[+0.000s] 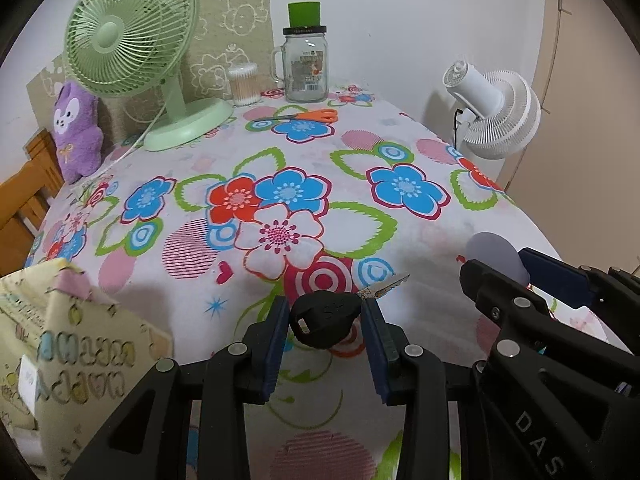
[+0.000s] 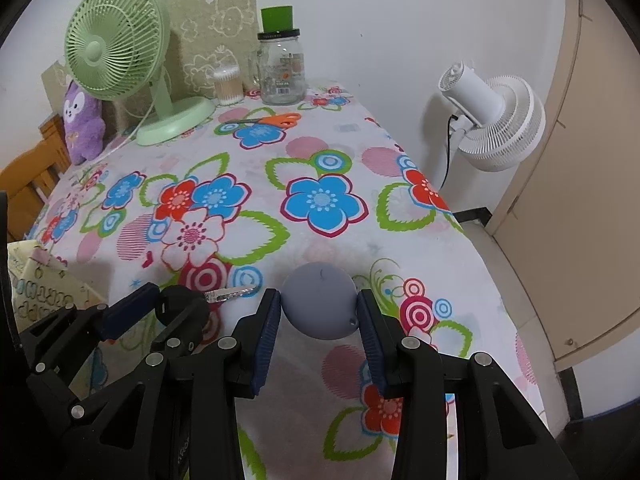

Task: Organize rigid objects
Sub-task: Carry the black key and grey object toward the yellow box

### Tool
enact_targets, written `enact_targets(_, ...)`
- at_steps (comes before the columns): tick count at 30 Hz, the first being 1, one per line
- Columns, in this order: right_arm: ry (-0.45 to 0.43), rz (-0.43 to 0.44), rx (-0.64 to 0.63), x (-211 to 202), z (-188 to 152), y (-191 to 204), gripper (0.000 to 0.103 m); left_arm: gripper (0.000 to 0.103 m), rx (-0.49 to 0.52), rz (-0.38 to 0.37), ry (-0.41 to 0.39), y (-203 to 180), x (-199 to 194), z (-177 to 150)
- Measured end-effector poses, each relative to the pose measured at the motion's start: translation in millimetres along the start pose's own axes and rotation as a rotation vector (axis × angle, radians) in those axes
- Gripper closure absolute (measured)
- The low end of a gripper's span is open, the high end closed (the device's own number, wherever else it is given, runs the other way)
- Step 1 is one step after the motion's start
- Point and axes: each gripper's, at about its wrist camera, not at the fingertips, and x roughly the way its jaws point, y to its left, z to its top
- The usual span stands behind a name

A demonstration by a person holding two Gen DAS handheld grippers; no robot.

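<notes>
Black plastic formed the head of a key [image 1: 326,317] clamped between the blue pads of the left tool [image 1: 325,334], its silver blade [image 1: 386,286] jutting up and to the right above the flowered cloth of the desk [image 1: 280,152]. The right wrist view showed that same key [image 2: 182,306] from the side, at the lower left, with the left tool [image 2: 156,312] closed around its head. In that view the right tool [image 2: 318,316] held a grey ball [image 2: 319,305] squeezed between both pads, a small loop visible at the ball's lower right; the left wrist view gave only the ball's pale top [image 1: 496,254] poking above the right tool [image 1: 516,276] at the right edge. Only the left wrist view showed much of the yellow printed box [image 1: 68,344] at the lower left, while the right view caught just its corner [image 2: 36,280]. Only the right view showed the floor and a beige door [image 2: 580,200] beyond the desk edge. Both views took in the far end of the desk: a green fan [image 1: 132,48], a purple plush toy [image 1: 76,128], a glass jar [image 1: 306,66] with a green cup on its lid, a tub of cotton swabs [image 1: 243,83] and orange-handled scissors [image 1: 304,116]. A white fan [image 1: 496,108] stood beyond the desk on the right.
</notes>
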Motion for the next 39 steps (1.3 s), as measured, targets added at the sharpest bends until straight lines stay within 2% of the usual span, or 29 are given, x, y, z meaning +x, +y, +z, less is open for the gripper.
enact_targets(39, -0.09, 0.045, -0.045, -92, -31, 24, 0.06, 0.066, -0.012, 0.049, -0.076, 7, -94, -35)
